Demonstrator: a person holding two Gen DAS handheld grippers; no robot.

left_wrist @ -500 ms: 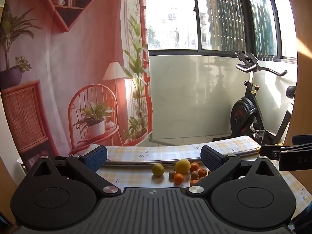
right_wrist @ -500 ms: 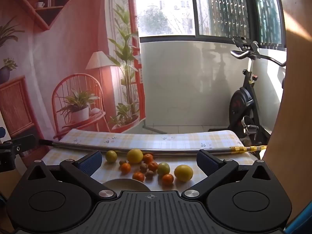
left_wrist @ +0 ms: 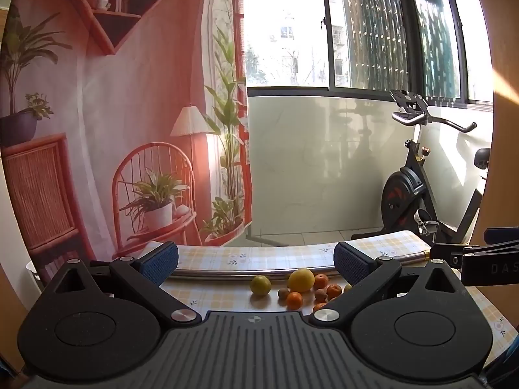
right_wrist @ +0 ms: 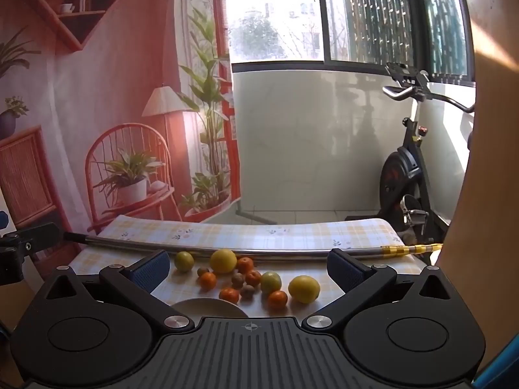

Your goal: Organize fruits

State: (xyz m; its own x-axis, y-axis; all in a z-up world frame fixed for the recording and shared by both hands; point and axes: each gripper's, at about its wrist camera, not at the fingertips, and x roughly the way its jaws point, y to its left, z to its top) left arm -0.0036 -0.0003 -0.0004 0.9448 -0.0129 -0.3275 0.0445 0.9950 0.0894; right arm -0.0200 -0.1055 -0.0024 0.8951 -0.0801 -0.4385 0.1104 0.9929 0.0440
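Several fruits lie loose on the checked tablecloth [right_wrist: 292, 233]: a yellow lemon [right_wrist: 304, 288], a bigger yellow fruit [right_wrist: 223, 261], a green fruit [right_wrist: 184, 261], another green one [right_wrist: 270, 281], small oranges [right_wrist: 207, 280] and brown kiwis [right_wrist: 237, 279]. A white bowl's rim [right_wrist: 209, 306] shows just in front of the right gripper. My right gripper [right_wrist: 248, 269] is open and empty, held above the near table edge. My left gripper [left_wrist: 256, 259] is open and empty, further left; it sees the green fruit [left_wrist: 260, 285], yellow fruit [left_wrist: 301, 279] and oranges [left_wrist: 294, 300].
A metal rod [right_wrist: 259, 251] lies across the table behind the fruit. An exercise bike [right_wrist: 405, 175] stands at the right beyond the table. A printed backdrop [right_wrist: 97, 113] hangs behind. The right gripper's side [left_wrist: 480, 259] shows at the left view's right edge.
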